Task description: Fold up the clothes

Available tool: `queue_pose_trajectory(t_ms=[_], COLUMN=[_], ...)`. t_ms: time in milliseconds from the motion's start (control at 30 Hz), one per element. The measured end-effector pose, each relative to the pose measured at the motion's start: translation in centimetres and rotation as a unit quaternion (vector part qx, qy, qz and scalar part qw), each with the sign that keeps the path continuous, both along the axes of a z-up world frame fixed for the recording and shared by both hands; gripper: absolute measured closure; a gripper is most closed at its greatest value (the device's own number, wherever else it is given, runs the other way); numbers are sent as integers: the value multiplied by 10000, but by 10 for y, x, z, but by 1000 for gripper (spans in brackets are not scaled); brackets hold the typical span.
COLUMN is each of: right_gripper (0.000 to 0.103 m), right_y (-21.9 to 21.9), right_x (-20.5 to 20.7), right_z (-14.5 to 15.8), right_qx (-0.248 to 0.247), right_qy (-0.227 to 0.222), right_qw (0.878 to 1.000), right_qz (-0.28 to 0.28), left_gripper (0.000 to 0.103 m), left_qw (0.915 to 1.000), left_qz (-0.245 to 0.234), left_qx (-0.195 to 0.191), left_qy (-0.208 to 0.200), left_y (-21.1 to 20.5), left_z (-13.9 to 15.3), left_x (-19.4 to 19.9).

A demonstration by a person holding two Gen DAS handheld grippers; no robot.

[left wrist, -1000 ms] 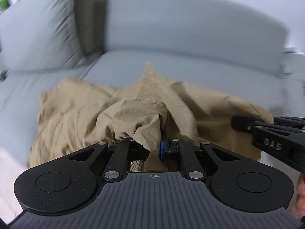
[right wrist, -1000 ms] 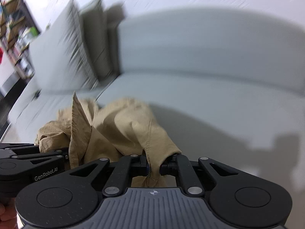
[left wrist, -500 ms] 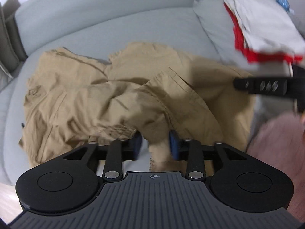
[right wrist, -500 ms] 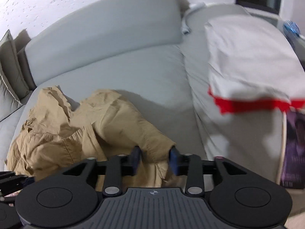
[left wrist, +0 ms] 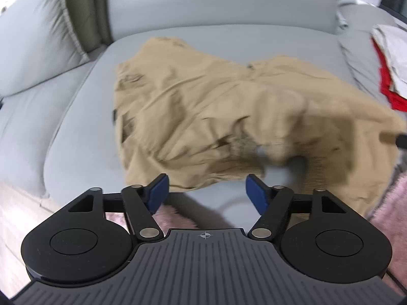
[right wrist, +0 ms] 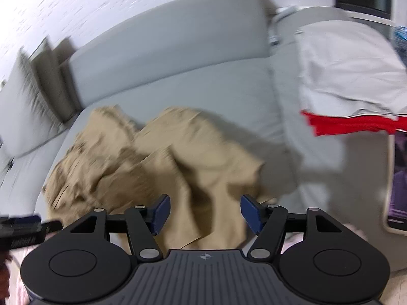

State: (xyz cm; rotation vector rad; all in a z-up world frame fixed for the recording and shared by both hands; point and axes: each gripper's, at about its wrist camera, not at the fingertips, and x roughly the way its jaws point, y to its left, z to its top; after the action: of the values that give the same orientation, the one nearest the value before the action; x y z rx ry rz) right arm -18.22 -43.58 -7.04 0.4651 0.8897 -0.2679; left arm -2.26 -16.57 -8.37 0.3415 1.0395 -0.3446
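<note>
Left wrist view looks down on a tan garment [left wrist: 229,106] lying rumpled across the seat of a grey sofa [left wrist: 76,132]. The left hand-held gripper [left wrist: 205,193] hangs just above the near edge of the seat with its jaws wide and opening; its blue pads [left wrist: 159,190] touch nothing, and only bare seat and a strip of pink fuzzy fabric [left wrist: 173,216] show in the gap. The garment's near hem lies just beyond the pad tips, apart from them. A grey cushion [left wrist: 33,38] leans at the far left of the sofa. At the far right edge a folded white and red cloth [left wrist: 389,58] rests on the neighbouring seat, and the dark tip of the other tool pokes in at the right, at the edge of the tan cloth.

Right wrist view shows the same garment [right wrist: 157,162] bunched in loose folds, blurred by motion. The right hand-held gripper [right wrist: 204,213] is over the garment's near right corner, jaws apart and opening. Tan cloth runs between the pads [right wrist: 250,213] but they do not press on it; the fabric lies slack below them. The white and red cloth [right wrist: 351,81] sits well off to the right on the sofa [right wrist: 178,63], with a dark flat item [right wrist: 398,178] beside it that I cannot identify. The left tool's black body enters at the lower left edge.
</note>
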Motion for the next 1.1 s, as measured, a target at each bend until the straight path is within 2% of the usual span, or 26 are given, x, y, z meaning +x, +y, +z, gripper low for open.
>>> queue_pose_trajectory(t_ms=[133,300,467,567,633,733,900,967,1100], right_gripper=[34,27,27,27,27,26,25,25,24], right_y=[28,56,63,50,33,3,-22,-28,-38], right_x=[12,21,24,16,9,-7,-28,-36,-52], right_z=[-14,-35,-51,-47,-41,-34,-28,-25,-22], right_qx=[151,429,413,528,581,555,754,748,835], right_qy=[302,749,1126,999,903,867,607,518,386], right_qw=[9980,9907,9878,9913,9938,9941,9911,9911,9902], right_qz=[541,1047,995,680,293,-355,-916,-974,-1055], left_gripper=[25,24,27,33,36,36,33,30,28], left_qw=[9993,9981,9941,9852,9755,9571,9130,8985,8641], left_qz=[-48,-264,-839,-1519,-2053,-2847,-4077,-4376,-4943], left_qx=[-118,-151,-407,-626,-664,-455,66,265,730], left_qy=[356,536,551,497,429,308,-73,-233,-613], left_y=[10,9,0,-12,-24,-45,-75,-82,-99], left_z=[-11,-19,-11,-3,0,-2,-14,-19,-33], left_x=[4,4,-10,-24,-36,-60,-106,-119,-141])
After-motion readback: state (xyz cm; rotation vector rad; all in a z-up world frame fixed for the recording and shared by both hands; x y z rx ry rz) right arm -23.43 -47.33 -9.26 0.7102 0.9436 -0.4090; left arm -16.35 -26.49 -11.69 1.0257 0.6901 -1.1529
